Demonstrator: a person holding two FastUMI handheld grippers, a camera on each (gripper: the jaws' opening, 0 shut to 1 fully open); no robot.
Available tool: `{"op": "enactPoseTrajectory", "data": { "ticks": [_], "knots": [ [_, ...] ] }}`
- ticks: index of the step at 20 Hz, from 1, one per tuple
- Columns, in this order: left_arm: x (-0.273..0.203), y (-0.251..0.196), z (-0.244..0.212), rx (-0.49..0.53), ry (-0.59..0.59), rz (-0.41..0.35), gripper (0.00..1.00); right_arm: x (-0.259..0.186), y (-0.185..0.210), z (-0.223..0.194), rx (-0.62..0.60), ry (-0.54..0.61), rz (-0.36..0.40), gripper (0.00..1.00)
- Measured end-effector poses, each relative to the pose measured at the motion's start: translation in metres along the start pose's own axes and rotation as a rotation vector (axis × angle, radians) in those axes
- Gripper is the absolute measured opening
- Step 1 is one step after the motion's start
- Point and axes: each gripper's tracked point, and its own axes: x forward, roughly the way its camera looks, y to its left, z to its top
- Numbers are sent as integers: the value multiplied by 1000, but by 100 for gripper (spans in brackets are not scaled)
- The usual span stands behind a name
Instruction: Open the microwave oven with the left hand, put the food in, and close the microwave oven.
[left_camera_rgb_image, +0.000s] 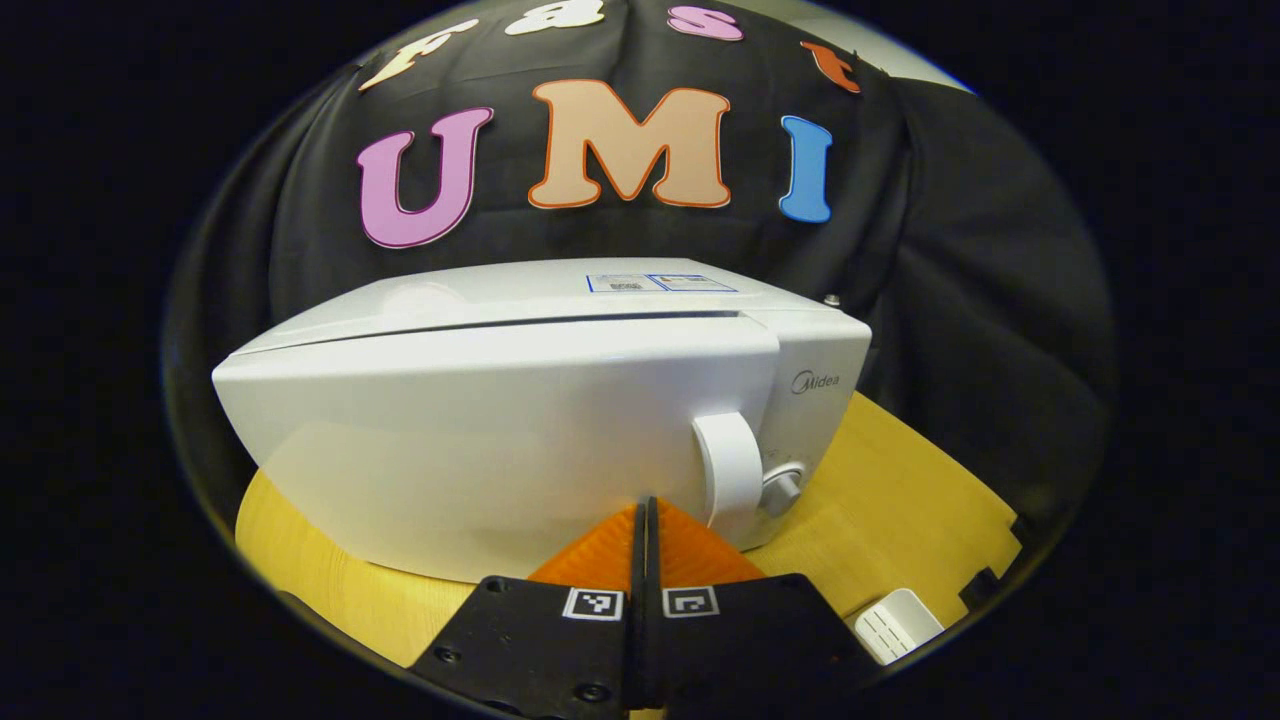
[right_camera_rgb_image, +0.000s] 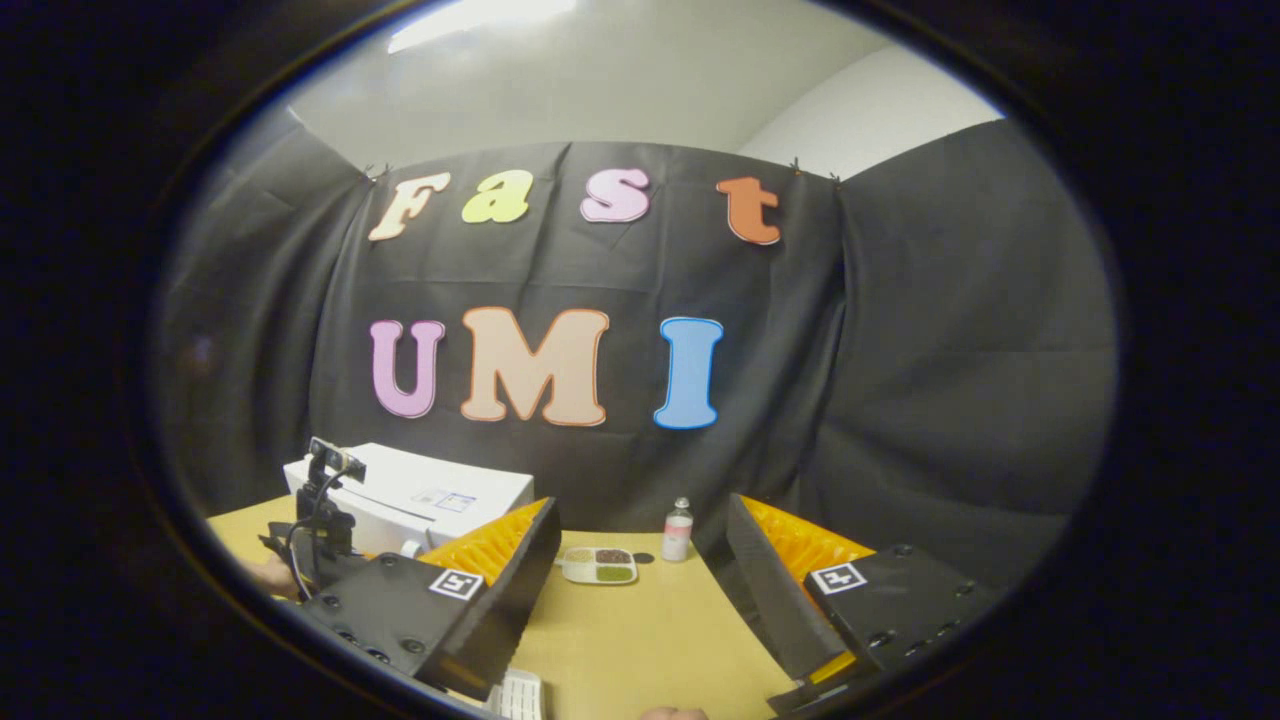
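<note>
A white microwave oven stands on the wooden table, its door shut, with a white handle at the door's right edge and a knob beside it. My left gripper is shut with nothing between its fingers, its tips just in front of the door, left of the handle. In the right gripper view my right gripper stands open and empty above the table. Beyond it lies a white food tray with several compartments. The microwave sits at the left there, with the left gripper in front of it.
A small bottle stands just right of the food tray. A white ribbed object lies on the table near the front right; another one shows at the bottom of the right gripper view. Black cloth walls close the booth.
</note>
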Motion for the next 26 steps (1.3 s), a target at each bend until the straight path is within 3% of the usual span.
{"op": "enactPoseTrajectory", "data": {
  "ticks": [1,9,12,17,26],
  "knots": [
    [5,4,7,14,-7,14,0,-2,0,0,0,0,1,96],
    [3,0,-1,25,29,0,1,-3,9,-6,-1,15,12,97],
    [-7,12,7,47,5,53,1,-4,16,-9,3,23,19,96],
    [-56,12,18,14,-27,35,1,-6,33,-12,15,26,46,97],
    [-176,14,101,23,-224,61,1,0,97,0,35,-4,154,97]
  ]
}}
